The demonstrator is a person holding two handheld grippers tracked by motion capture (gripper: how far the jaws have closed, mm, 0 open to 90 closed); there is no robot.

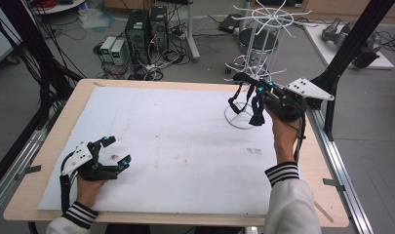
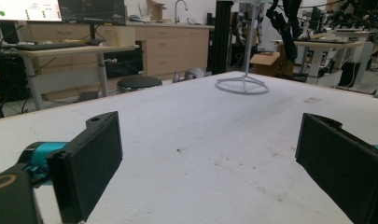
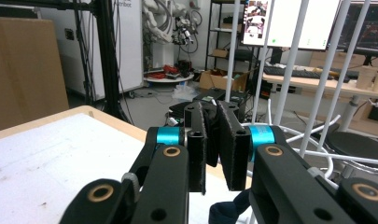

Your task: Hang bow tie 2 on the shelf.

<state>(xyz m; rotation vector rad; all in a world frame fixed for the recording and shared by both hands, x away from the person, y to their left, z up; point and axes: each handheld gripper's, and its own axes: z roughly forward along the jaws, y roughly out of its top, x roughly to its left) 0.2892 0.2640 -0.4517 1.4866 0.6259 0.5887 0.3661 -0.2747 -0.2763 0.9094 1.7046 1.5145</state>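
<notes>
strap going onto the rack

the right gripper [image 1: 256, 95], at the table's [image 1: 49, 161] two o'clock, has its fingers nearly closed on a dark strap [image 1: 257, 109] beside the white wire rack [image 1: 261, 44]. this looks like hanging or unhooking at a lower arm; i cannot tell which. next move needs a small, careful lift past the wire. the strap hangs with its long axis vertical, pointing down. the left gripper [image 1: 116, 152] rests at eight o'clock, fingers wide apart, holding nothing.
</notes>
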